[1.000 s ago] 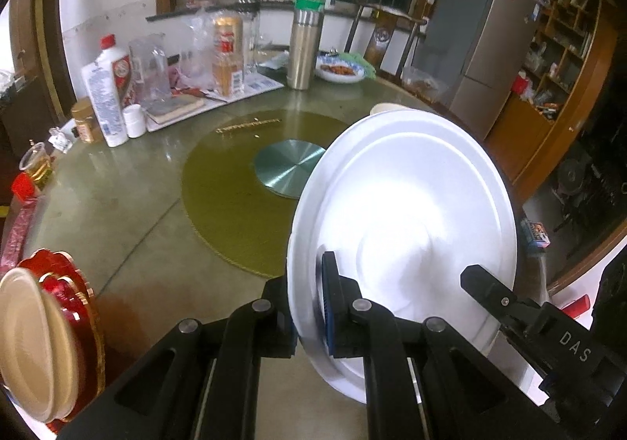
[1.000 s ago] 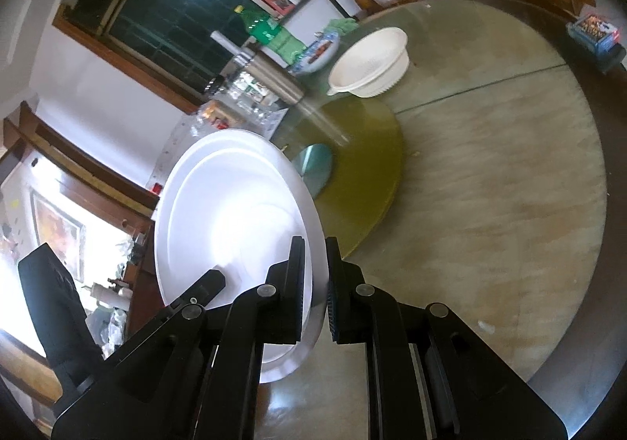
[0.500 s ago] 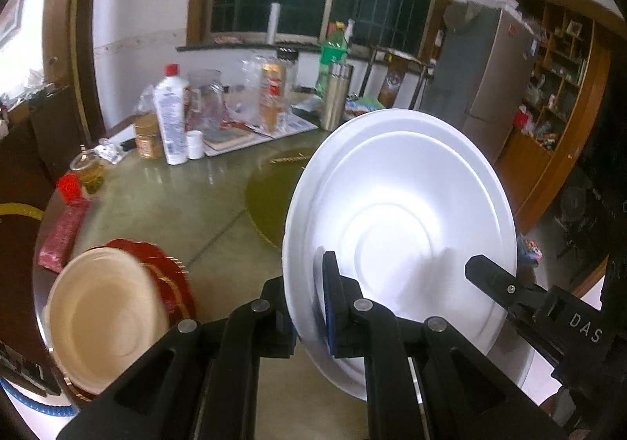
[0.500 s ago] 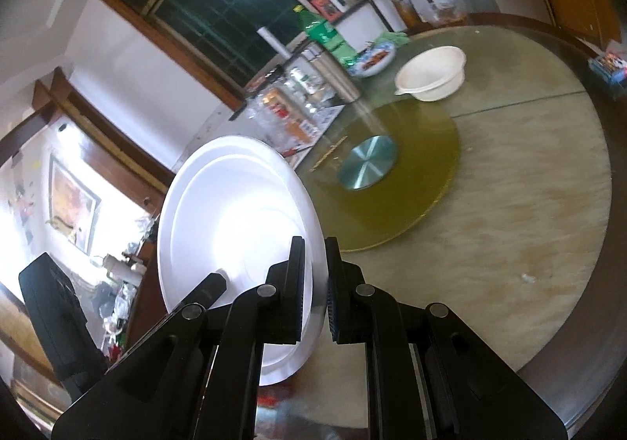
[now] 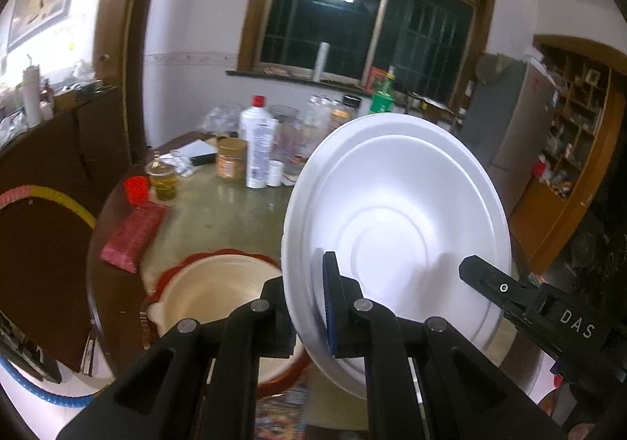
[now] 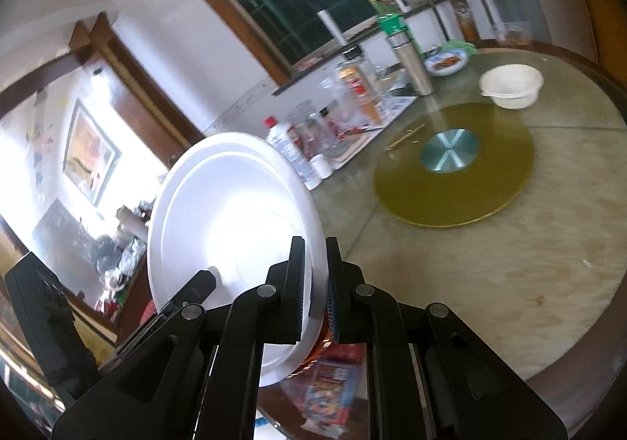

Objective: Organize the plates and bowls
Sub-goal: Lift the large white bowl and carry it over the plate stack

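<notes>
**White plate carried edge-on between two claws, above the stack at the worktop's near edge**

The round worktop (image 6: 490, 244) fills the ground ahead of the right claw (image 6: 313, 283); its yellow turntable (image 6: 454, 173) lies well ahead and to that claw's right, and a white bowl (image 6: 511, 85) sits beyond it, far from either claw; the stone between is bare and gives wide room on that side.

The white plate (image 5: 395, 240) is the largest thing close in, and it hangs in the air, tilted steeply; the left claw (image 5: 313, 306) is clamped tight on its lower rim with one finger behind and one in front, and the right claw pinches the opposite rim in the same way; two grips on opposite edges probably serve to keep so broad and light a plate from swinging.

Directly below and just ahead of the left claw sits a cream bowl (image 5: 211, 299) nested on a red plate (image 5: 164, 275), close to the worktop's near edge; this looks like the gathering spot, so the plate would likely come down about here.

To the left claw's left lie a red packet (image 5: 131, 236) and a red cup (image 5: 136, 189), near the rim; ahead stands a cluster of bottles (image 5: 256, 142) and jars; room there is tight, so any lowering should stay near the stack.
</notes>
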`<move>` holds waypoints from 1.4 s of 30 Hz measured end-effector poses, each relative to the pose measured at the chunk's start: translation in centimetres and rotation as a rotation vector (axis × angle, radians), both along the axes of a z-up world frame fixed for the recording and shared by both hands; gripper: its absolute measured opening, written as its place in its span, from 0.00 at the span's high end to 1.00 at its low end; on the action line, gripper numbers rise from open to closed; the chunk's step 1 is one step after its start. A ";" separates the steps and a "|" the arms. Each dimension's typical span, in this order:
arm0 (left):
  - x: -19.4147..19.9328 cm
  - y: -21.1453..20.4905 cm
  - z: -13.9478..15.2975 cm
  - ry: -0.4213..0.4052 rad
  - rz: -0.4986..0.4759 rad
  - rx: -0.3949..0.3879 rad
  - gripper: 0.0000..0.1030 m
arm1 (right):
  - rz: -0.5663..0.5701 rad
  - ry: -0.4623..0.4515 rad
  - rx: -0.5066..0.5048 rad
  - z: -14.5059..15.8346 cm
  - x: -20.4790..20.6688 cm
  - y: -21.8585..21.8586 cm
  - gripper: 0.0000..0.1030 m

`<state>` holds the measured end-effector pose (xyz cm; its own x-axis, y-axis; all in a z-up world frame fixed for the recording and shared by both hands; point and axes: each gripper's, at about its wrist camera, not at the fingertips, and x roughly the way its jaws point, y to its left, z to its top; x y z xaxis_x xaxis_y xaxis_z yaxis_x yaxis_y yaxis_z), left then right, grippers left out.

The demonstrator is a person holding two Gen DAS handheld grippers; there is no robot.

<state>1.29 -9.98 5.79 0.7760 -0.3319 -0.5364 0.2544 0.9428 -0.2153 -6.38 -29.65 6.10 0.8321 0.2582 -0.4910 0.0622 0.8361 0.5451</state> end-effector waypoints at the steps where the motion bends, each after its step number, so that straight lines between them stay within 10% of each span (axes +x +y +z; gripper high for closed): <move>1: 0.0 0.7 0.0 -0.001 0.009 -0.004 0.91 | 0.011 0.001 -0.006 0.0 0.2 0.6 0.90; 23: 2.5 8.2 -1.8 0.104 0.022 0.065 0.90 | 0.133 0.089 -0.058 -2.0 4.0 9.2 0.90; 42: 5.3 8.4 -7.7 0.387 -0.089 0.076 0.88 | 0.147 0.256 -0.045 -7.2 6.5 8.5 0.90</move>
<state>6.55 -1.56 -1.88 0.4819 -0.3364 -0.8091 0.2492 0.9379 -0.2415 0.10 -21.17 -1.07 0.6345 0.3402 -0.6940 0.0692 0.8693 0.4893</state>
